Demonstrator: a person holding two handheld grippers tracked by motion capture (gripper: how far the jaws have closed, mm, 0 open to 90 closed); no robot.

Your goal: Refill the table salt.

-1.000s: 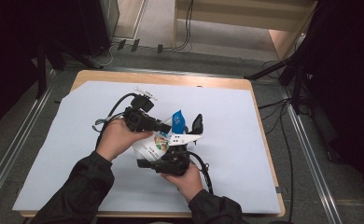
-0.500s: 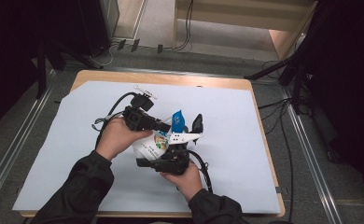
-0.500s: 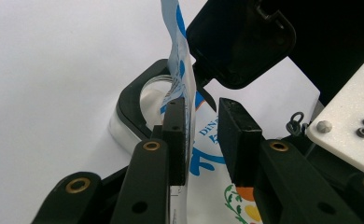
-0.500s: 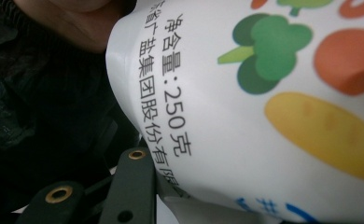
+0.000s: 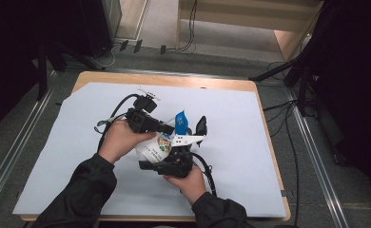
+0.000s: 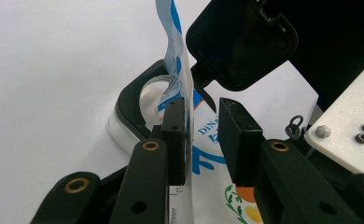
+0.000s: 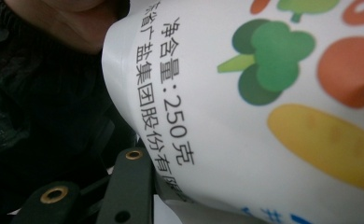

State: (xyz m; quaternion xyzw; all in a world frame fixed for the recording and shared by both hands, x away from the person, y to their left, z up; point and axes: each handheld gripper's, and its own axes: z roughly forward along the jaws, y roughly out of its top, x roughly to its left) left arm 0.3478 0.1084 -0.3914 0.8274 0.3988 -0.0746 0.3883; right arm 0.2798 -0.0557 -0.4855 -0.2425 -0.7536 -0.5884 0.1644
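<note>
- High view: pouch point(image 5: 159, 146), white plastic with a blue top, held above the middle of the table point(image 5: 79, 142) between both grippers.
- Right gripper view: pouch face carries printed vegetables, green, orange and yellow, and black Chinese text.
- Left gripper point(image 6: 203, 135): jaws closed on the pouch's thin blue-and-white top edge.
- Right gripper point(image 5: 176, 159): one jaw lies against the pouch body; grip cannot be told.
</note>
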